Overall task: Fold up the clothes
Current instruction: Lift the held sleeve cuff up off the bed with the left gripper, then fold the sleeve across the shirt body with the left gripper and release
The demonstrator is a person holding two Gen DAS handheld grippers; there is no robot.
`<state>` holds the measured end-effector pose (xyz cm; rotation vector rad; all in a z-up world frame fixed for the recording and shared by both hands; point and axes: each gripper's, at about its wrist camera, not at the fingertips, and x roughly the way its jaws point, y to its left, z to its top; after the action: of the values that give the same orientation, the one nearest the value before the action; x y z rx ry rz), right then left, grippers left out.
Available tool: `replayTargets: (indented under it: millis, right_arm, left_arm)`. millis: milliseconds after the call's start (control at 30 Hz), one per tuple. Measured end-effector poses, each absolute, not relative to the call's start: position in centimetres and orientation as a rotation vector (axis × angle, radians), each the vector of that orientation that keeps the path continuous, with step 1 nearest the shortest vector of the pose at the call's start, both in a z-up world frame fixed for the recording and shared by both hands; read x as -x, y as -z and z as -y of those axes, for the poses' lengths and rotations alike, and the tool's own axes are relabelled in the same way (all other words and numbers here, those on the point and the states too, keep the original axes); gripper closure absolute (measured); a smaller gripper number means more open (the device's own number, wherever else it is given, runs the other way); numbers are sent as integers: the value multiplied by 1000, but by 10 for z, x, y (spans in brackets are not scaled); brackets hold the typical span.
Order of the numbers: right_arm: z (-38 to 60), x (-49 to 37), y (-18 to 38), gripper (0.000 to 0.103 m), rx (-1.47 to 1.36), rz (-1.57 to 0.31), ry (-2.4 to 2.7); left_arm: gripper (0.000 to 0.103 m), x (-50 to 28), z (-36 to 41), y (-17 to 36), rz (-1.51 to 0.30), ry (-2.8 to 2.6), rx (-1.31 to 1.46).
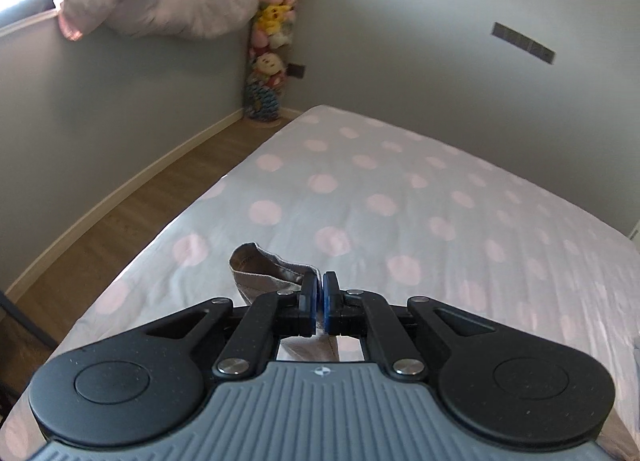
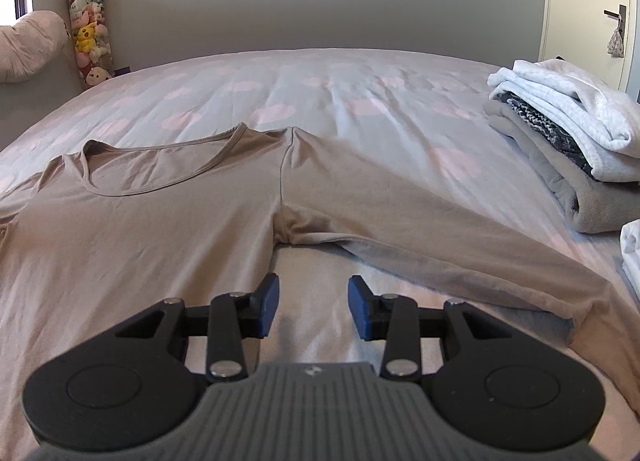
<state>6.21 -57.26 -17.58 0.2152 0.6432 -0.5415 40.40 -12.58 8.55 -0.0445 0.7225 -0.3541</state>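
While the left gripper (image 1: pixel 319 293) is blocking most of what it is holding, I am seeing only a small curl of grey-beige fabric (image 1: pixel 264 267) poking out to the left of its blue pads (image 1: pixel 309 301); the pads are pinched together on that fabric, and a strip of it is showing through the frame below them. Whether this fold belongs to the shirt I cannot tell from this view. That gripper is angling downward over the grey bed sheet with pale pink dots (image 1: pixel 400 189), whose left edge is dropping to a wooden floor (image 1: pixel 160 181).

In the right wrist view, the right gripper (image 2: pixel 313 301) is hovering with its fingers parted and nothing between them, tilted down over bare sheet just below the armpit of the beige long-sleeved shirt (image 2: pixel 160 229). I am seeing the shirt lying flat, neckline toward the far wall, its left side cut off by the frame and one sleeve (image 2: pixel 460 245) running out to the right. A stack of folded white and grey clothes (image 2: pixel 568 141) is sitting near the right edge, apart from the sleeve. Wide bare sheet is lying beyond the collar.
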Motion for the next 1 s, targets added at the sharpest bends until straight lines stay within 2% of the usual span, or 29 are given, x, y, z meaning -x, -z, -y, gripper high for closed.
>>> replayTargets:
  millis: [200,400,833,1000]
  right_arm:
    - [573,-59,173,61,-202,-627,540]
    - [583,-57,176,61,-189,-676,589]
    - [597,-55,180,61,-210,-697,583]
    - [601,-55,182,61,-236,-691,576]
  left_arm:
    - [102,-363,245,-115,-664,556,-30]
    - [102,-328,346,-101,-684,719,-76]
    - [102,-264,484,-14,-842,937,-169]
    - [102,-245,515,40,-949,978,-201]
